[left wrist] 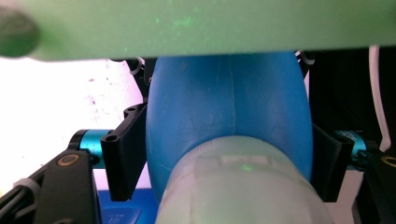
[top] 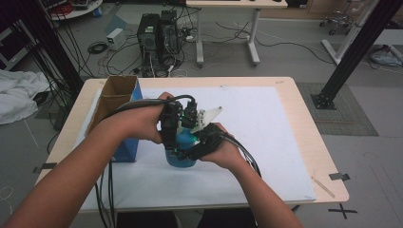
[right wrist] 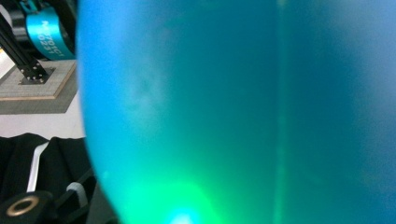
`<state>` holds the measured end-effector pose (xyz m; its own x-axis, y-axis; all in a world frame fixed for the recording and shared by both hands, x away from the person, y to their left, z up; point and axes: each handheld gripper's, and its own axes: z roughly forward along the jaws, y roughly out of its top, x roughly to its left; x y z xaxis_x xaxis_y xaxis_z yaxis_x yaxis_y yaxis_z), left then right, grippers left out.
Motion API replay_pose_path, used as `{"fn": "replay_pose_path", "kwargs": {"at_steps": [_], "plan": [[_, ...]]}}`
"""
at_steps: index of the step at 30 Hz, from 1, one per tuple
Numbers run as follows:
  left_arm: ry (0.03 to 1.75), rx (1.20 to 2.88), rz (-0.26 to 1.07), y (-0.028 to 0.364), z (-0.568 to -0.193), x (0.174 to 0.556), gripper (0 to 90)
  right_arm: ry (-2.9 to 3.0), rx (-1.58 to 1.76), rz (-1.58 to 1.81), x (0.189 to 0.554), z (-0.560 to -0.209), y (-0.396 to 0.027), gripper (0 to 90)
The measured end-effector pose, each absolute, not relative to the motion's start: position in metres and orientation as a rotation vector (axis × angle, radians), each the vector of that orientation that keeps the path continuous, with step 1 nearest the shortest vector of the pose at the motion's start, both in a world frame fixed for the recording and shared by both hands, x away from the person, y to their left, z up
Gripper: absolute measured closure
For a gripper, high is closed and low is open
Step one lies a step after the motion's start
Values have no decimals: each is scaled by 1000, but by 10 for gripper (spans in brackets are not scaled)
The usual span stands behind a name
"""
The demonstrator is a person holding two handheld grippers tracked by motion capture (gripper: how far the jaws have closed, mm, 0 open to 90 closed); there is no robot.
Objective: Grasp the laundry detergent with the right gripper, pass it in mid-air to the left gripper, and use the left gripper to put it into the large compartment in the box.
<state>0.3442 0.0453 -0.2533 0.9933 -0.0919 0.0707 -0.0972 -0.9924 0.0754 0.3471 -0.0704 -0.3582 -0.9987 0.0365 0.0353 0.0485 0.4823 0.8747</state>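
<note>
A blue plastic bottle (top: 180,156) stands on the white mat (top: 256,123) at the table's middle, and both hands meet over it. My left gripper (top: 170,127) comes down on it from the left. In the left gripper view the black fingers (left wrist: 122,156) press on both sides of the blue body (left wrist: 229,107), behind a pale translucent cap (left wrist: 243,186). My right gripper (top: 199,138) sits against the bottle from the right. Its view is taken up by the blue wall (right wrist: 233,93), which hides its jaws.
A cardboard box (top: 116,95) with a blue side stands open at the left of the mat, close to the left forearm. A blurred pale green band (left wrist: 196,23) crosses the top of the left gripper view. The wooden table's edge (top: 311,133) runs at the right.
</note>
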Motion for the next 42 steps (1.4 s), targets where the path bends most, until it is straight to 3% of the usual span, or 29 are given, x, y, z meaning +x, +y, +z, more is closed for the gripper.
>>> {"fn": "replay_pose_path", "kwargs": {"at_steps": [3, 22, 42], "plan": [[-142, 3058, 82, 45, -253, 344, 313, -2695, -79, -1589, 347, -358, -70, 465], [-142, 3062, 81, 47, -253, 344, 372, -2702, -75, -1580, 347, -360, -68, 465], [-74, 3069, 37, 47, -246, 344, 385, -2653, -53, -1600, 346, -358, -69, 442]]}}
